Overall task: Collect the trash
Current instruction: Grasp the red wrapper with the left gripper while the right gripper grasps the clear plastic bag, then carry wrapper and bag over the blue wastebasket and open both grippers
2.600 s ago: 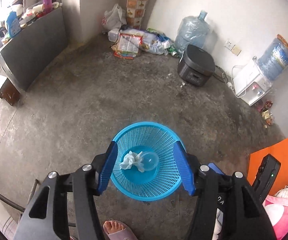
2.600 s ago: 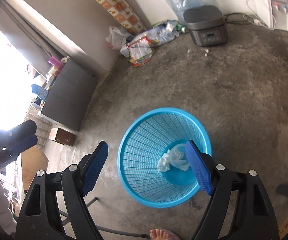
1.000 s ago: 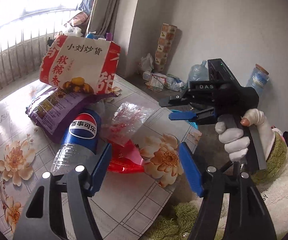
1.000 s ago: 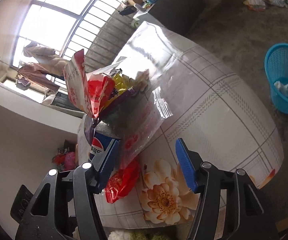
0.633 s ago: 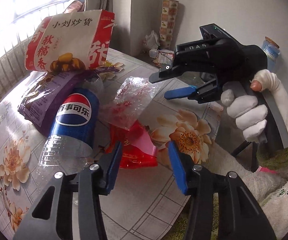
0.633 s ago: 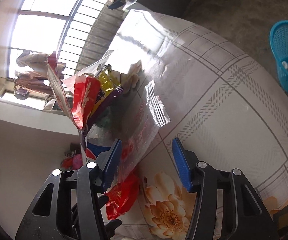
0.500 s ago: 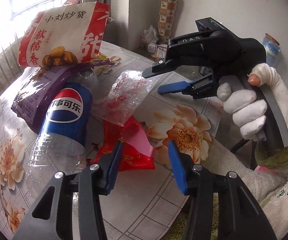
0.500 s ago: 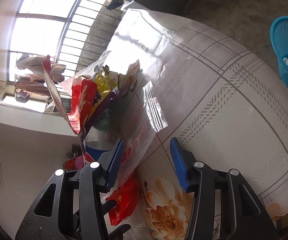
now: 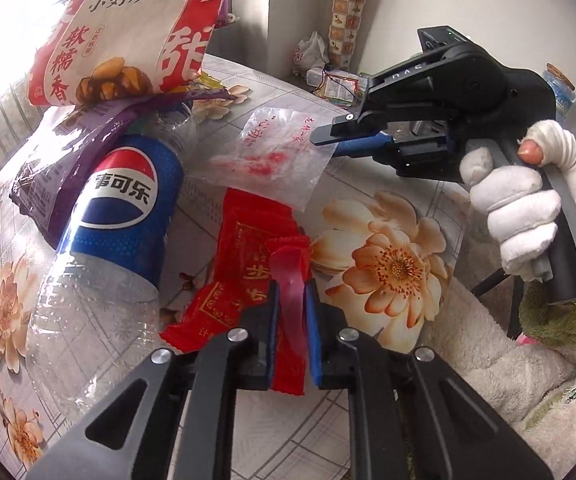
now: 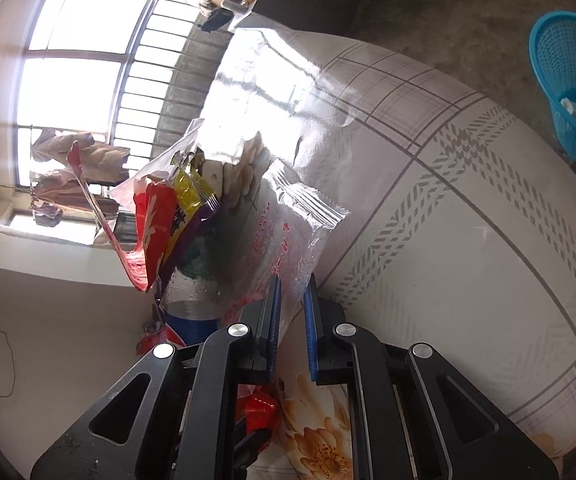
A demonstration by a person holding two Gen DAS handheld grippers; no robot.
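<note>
My left gripper is shut on a red wrapper that lies on the flowered table. My right gripper is shut on a clear plastic bag with red print; the bag also shows in the left wrist view, with the right gripper at its right edge. A Pepsi bottle lies left of the red wrapper. A blue basket stands on the floor beyond the table, with white trash in it.
A large red and white snack bag and a purple bag lie behind the bottle. The table edge is at the right, next to a fluffy white and green sleeve. More clutter lies against the far wall.
Both grippers came from above the basket to the table. In the last half second the left jaws closed on the red wrapper and the right jaws closed on the clear bag.
</note>
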